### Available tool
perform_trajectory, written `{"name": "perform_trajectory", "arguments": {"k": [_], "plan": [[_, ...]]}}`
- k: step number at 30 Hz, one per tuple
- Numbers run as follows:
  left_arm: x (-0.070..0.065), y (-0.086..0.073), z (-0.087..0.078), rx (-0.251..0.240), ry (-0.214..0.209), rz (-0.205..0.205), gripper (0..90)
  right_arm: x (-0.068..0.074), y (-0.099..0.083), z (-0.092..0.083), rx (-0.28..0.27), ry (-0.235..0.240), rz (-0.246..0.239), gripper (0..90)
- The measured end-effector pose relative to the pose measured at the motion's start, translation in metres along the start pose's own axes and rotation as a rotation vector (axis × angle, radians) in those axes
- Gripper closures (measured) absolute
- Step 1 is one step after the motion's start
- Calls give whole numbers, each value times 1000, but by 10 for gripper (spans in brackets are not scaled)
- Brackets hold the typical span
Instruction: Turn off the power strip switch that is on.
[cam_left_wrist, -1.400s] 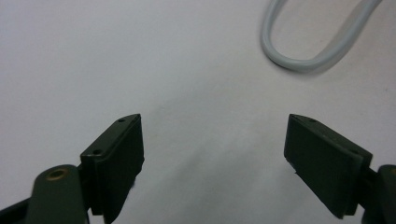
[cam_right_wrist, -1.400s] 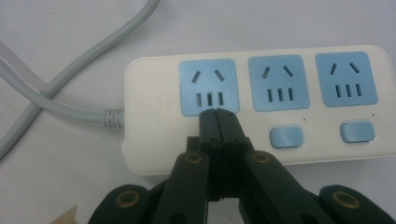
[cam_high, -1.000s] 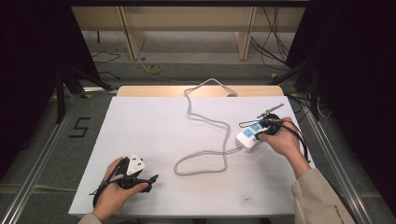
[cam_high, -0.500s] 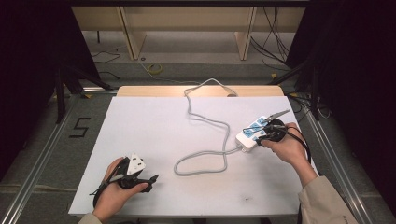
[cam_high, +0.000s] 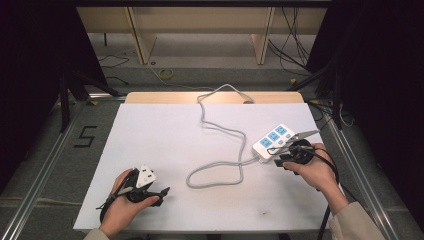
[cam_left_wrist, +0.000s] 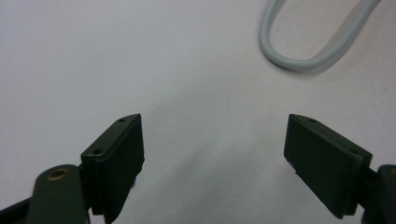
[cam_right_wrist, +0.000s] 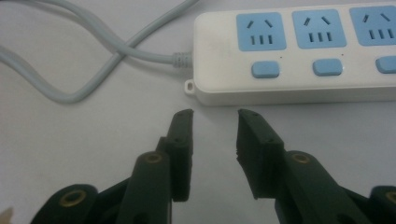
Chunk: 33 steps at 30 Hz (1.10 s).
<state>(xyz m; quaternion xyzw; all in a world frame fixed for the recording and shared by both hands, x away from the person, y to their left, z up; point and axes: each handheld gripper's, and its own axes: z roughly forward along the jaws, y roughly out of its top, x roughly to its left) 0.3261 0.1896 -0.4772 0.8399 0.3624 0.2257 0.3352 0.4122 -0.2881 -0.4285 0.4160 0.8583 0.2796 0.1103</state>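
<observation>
Approach seems the step: right gripper (cam_right_wrist: 215, 114), fingers slightly parted and empty, sits just short of the strip (cam_right_wrist: 299, 51) lying on the worktop (cam_high: 200, 130), next needing closure on its near edge, while left gripper (cam_left_wrist: 212, 140) waits wide open, empty.

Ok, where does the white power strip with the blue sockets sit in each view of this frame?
High view: the power strip lies right of centre on the white table, angled, just ahead of the right gripper.
Left gripper view: not in it; a loop of its grey cable crosses the top right.
Right gripper view: the strip spans the upper right, just beyond the jaw tips.
Shared landmark: the grey cable.
</observation>
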Motion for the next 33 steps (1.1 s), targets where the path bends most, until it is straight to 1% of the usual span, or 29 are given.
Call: {"name": "perform_trajectory", "arguments": {"k": [5,8,14,19,23,25,28,33], "plan": [[0,0,-1,-1,1,0,200,7,-9,-2,-39,7,-8,611],[0,0,0,-1,3,0,200,10,-15,-2,-62,19,1,586],[0,0,0,-1,2,0,200,15,-29,-3,-110,19,-11,531],[-1,0,0,-3,1,-1,200,21,-40,-4,-139,27,-28,511],[-1,0,0,-2,1,0,201,26,-50,-4,-166,30,-30,498],[-1,0,0,-1,0,-1,200,27,-55,-3,-174,34,-29,489],[-1,0,0,-2,1,1,200,30,-61,-2,-175,46,-10,475],[-2,0,0,-1,-4,6,201,32,-64,-4,-201,43,-3,456]]}}
